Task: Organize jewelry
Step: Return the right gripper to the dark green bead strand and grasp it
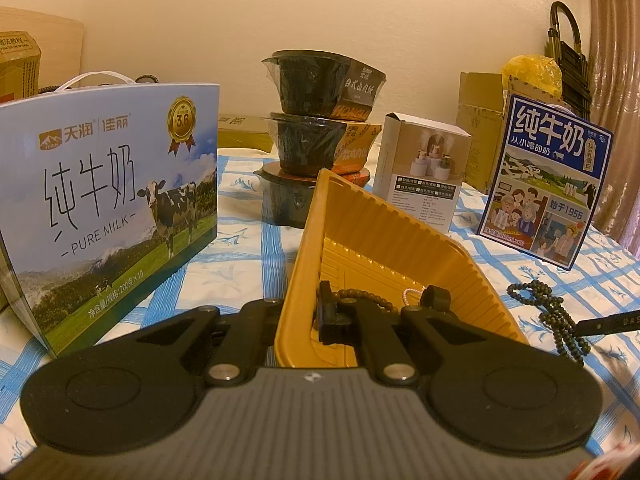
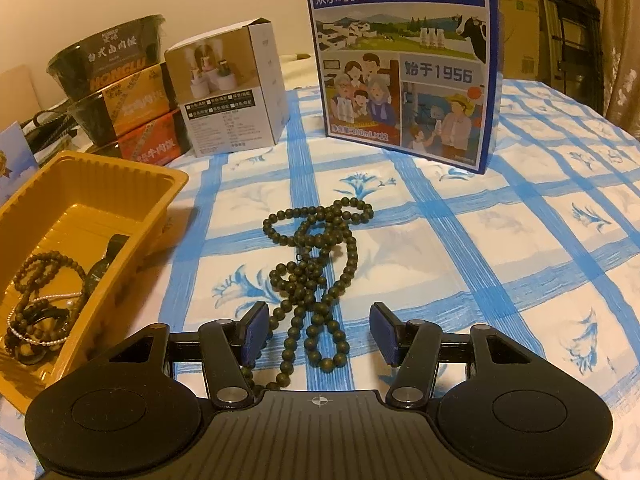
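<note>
A yellow plastic tray (image 1: pixel 400 216) lies on the blue-checked cloth and holds a brown bead string (image 2: pixel 40 276) and a thin pearl strand (image 2: pixel 36 340). My left gripper (image 1: pixel 308 320) is shut on the tray's near side wall, one finger inside and one outside. A long dark-green bead necklace (image 2: pixel 312 264) lies tangled on the cloth to the right of the tray (image 2: pixel 120 176). My right gripper (image 2: pixel 320 334) hovers low over the necklace's near end, open, with bead loops lying between its blue pads (image 2: pixel 256 332). The necklace (image 1: pixel 556 316) also shows in the left wrist view.
A large milk carton (image 1: pixel 112 200) stands left of the tray. Behind are stacked black food bowls (image 1: pixel 320 120), a white product box (image 1: pixel 424 168) and a blue milk box (image 2: pixel 404 60). Open cloth (image 2: pixel 520 260) stretches right of the necklace.
</note>
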Tool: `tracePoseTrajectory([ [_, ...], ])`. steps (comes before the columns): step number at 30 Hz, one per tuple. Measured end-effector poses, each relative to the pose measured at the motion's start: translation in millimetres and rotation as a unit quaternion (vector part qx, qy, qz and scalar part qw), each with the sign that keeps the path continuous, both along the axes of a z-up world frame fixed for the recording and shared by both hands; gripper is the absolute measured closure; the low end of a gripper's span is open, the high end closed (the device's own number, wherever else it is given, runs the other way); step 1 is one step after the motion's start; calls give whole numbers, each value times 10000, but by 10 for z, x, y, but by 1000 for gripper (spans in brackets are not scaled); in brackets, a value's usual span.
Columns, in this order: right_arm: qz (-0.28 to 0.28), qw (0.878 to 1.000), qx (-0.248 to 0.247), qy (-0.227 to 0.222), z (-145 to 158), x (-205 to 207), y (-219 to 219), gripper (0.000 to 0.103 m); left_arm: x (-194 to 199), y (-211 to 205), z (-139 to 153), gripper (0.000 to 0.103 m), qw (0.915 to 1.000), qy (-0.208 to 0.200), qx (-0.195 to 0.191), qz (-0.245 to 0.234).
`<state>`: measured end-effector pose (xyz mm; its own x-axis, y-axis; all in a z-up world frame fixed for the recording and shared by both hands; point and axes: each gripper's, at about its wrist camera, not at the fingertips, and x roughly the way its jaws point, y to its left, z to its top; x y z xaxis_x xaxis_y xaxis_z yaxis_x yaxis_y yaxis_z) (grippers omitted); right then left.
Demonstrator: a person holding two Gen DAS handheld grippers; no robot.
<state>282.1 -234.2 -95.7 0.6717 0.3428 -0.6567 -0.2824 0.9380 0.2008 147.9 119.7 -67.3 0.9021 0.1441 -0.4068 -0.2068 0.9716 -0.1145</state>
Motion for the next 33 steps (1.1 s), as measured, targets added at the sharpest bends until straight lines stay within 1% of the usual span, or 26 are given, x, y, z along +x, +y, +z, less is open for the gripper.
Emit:
tracePoseTrajectory([
  [7, 10, 10000, -16, -40, -16, 29, -5, 47, 1, 1, 0, 97, 10000, 0, -1, 2],
  [17, 198, 9997, -160, -54, -85, 70, 60, 47, -3, -8, 2, 97, 10000, 1, -12, 3],
  [21, 155, 9996, -207, -61, -123, 130, 92, 48, -3, -7, 1, 97, 10000, -1, -14, -1],
  [22, 127, 9997, -223, -55, -136, 153, 97, 50, -3, -9, 2, 97, 10000, -1, -9, -2],
  [23, 106, 9997, -224, -47, -149, 178, 102, 59, -3, -9, 2, 97, 10000, 0, -9, -1],
  [25, 105, 9997, -233, -39, -162, 212, 112, 69, -6, -14, 3, 97, 10000, -3, -14, -6],
  [27, 228, 9990, -360, -95, -156, 217, 150, 79, -5, -14, 3, 97, 10000, -1, -14, -2],
  [28, 320, 9985, -426, -116, -153, 211, 170, 90, -6, -13, 3, 97, 10000, -1, -17, -2],
  [29, 386, 9980, -494, -126, -151, 197, 188, 95, -6, -14, 5, 97, 10000, 0, -22, -1],
  [31, 473, 9972, -558, -128, -138, 151, 205, 95, -8, -18, 5, 97, 10000, 1, -27, 0],
  [33, 549, 9974, -471, -68, -115, 93, 189, 96, -8, -16, 5, 97, 10000, 2, -24, -4],
])
